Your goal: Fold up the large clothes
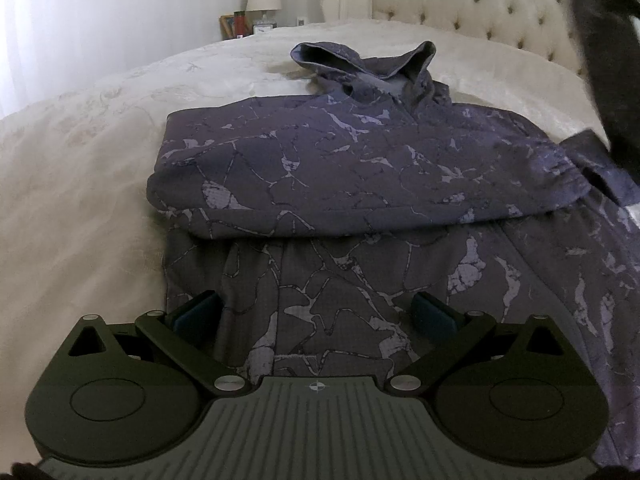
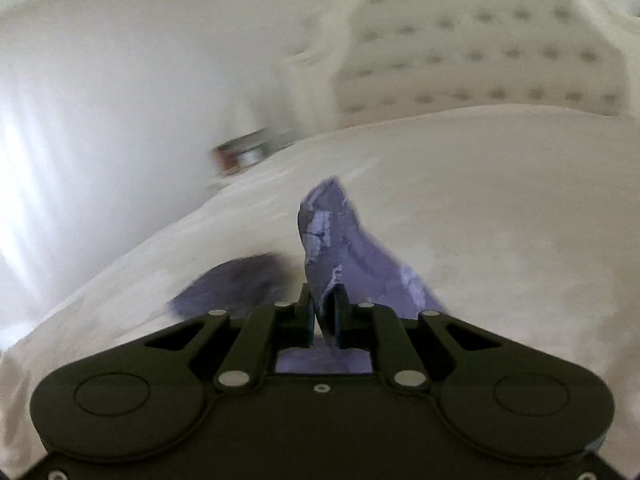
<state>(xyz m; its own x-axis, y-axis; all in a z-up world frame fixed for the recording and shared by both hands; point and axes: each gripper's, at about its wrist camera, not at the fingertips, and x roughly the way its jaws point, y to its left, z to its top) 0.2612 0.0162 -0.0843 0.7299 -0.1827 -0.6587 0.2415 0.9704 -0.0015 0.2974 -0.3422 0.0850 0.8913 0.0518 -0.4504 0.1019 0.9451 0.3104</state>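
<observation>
While our right gripper (image 2: 323, 314) pinches a fold of purple patterned cloth between its pressed-together pads, our left gripper (image 1: 316, 312) hangs with its jaws spread wide over the lower body of the hoodie (image 1: 360, 168), gripping nothing. We see the hoodie lying on a cream bedspread (image 1: 80, 184) before a tufted headboard (image 1: 472, 4), its hood toward the headboard and one sleeve already folded across the chest. From the left wrist view, a dark blurred shape at the upper right edge is probably the lifted cloth or our other tool; we cannot tell which. The right wrist view is smeared with motion blur, so we judge the second sleeve is being carried over. To do this fold well, we think the right tongs should keep their pinch until the sleeve lies flat across the first one, with its edges square to the body. We think the left tongs could press the hem down so the garment does not drag.
</observation>
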